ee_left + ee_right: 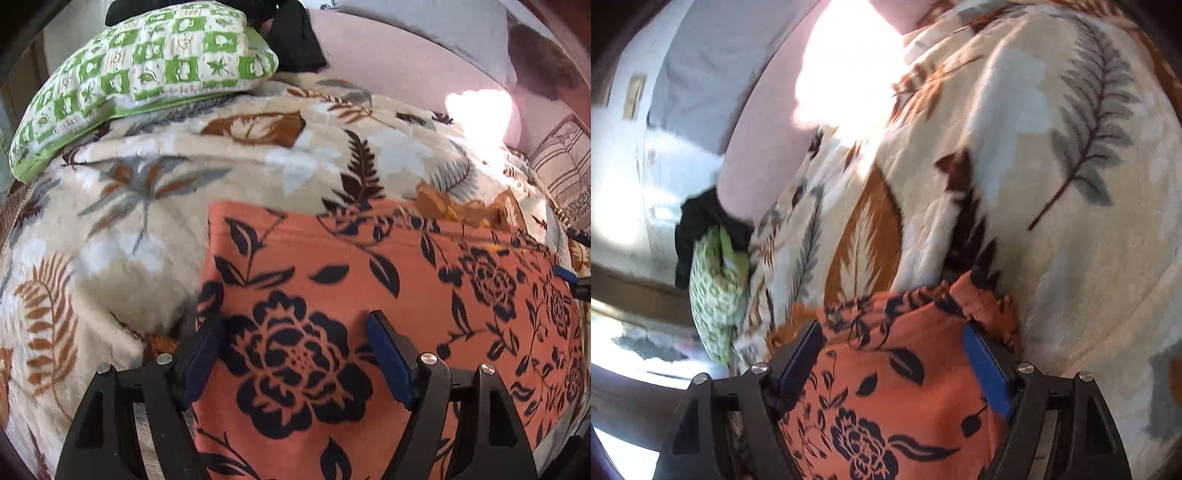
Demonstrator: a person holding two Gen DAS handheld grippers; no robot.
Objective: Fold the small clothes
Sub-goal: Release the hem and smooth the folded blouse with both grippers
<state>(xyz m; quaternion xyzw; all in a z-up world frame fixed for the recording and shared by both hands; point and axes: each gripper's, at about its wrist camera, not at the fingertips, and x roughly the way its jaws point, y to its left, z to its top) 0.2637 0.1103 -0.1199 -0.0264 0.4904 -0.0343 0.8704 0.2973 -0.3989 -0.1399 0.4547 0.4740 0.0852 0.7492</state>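
An orange garment (369, 277) with a dark flower print lies spread flat on a leaf-patterned blanket (147, 221). My left gripper (295, 332) hovers open over the garment's left part, and the cloth under the jaws lies flat and ungripped. At the far right edge of the left wrist view, one blue pad (565, 275) of the right gripper shows by the garment's right side. In the right wrist view my right gripper (894, 350) stands open over the orange garment (897, 387), close to its bunched, hemmed edge. The pads do not press the cloth.
A green-and-white checked pillow (147, 62) lies at the far left of the blanket, with black cloth (295, 40) behind it. A pink sheet (388, 62) lies beyond, with a bright sun patch. Striped fabric (565, 162) sits at the far right. The blanket (1052, 184) fills the right wrist view.
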